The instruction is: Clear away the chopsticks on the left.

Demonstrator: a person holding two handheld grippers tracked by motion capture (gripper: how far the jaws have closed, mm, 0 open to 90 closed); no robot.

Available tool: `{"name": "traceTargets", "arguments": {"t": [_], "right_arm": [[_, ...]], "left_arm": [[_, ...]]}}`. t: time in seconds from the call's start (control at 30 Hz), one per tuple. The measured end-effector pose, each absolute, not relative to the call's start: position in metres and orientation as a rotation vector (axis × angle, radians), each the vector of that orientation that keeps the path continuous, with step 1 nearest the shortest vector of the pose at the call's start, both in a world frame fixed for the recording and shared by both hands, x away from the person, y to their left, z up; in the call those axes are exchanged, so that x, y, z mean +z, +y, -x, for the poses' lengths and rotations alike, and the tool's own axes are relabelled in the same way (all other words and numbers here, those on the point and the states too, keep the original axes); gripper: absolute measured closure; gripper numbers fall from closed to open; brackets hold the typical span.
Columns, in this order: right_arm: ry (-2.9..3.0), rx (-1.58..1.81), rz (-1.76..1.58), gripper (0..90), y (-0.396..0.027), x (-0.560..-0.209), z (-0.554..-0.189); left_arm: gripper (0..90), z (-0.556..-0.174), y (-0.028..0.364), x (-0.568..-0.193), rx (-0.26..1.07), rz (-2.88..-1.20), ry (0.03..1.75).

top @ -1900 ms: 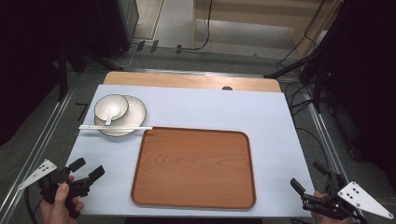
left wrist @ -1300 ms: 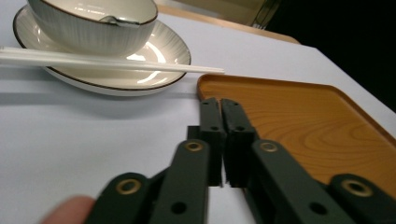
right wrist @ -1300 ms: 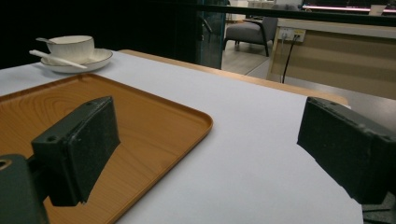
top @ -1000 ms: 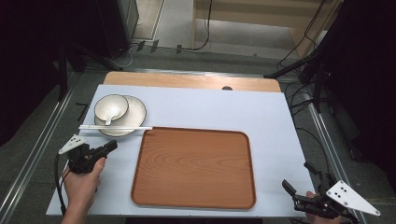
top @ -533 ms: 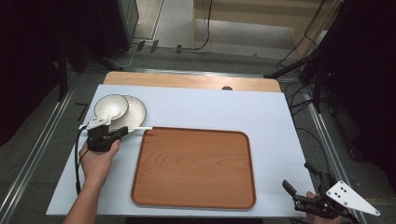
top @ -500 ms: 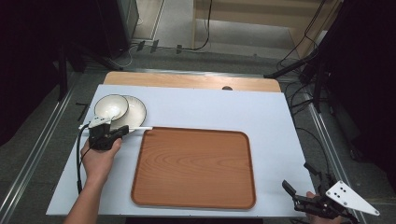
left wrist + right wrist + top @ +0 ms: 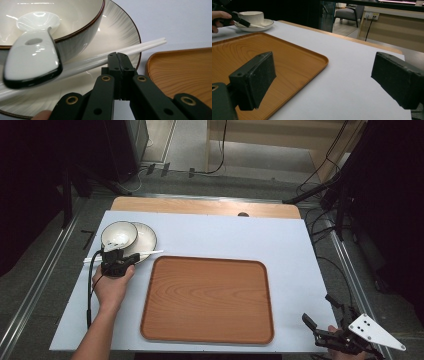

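A cream bowl (image 7: 119,234) with a white spoon (image 7: 32,60) in it stands on a ribbed cream plate (image 7: 146,239) at the table's far left. White chopsticks (image 7: 150,253) lie across the plate's near rim. My left gripper (image 7: 129,256) is shut, nothing between the jaws, and the tips rest right at the chopsticks (image 7: 140,47). In the left gripper view that gripper (image 7: 118,58) points at the plate (image 7: 120,32), beside the bowl (image 7: 75,37). My right gripper (image 7: 316,306) stands open at the table's near right corner. In the right gripper view its jaws (image 7: 324,67) are spread wide over bare white tabletop.
A large empty wooden tray (image 7: 207,297) lies in the middle of the white table (image 7: 280,245), just right of the plate; its corner (image 7: 287,52) reaches toward the right gripper. A wooden strip (image 7: 200,206) borders the far edge. Cables run over the floor beyond.
My left hand has travelled from the near left corner forward and right up to the plate's near rim. The right gripper has stayed at its corner.
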State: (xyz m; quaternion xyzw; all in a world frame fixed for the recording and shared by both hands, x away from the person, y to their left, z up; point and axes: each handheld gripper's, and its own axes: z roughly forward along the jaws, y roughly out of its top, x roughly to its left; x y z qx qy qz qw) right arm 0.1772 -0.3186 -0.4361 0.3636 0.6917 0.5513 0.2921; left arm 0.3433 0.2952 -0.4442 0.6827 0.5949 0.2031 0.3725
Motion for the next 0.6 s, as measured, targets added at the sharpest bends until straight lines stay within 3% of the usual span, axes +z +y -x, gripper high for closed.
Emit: {"name": "traceTargets", "arguments": {"t": [0.6], "right_arm": [[1.886, 1.454, -0.950, 5.7, -0.313, -0.440, -0.179]], "left_arm": [[87.9, -0.355, 0.294, -0.448, 0.528, -1.736, 1.539]]}}
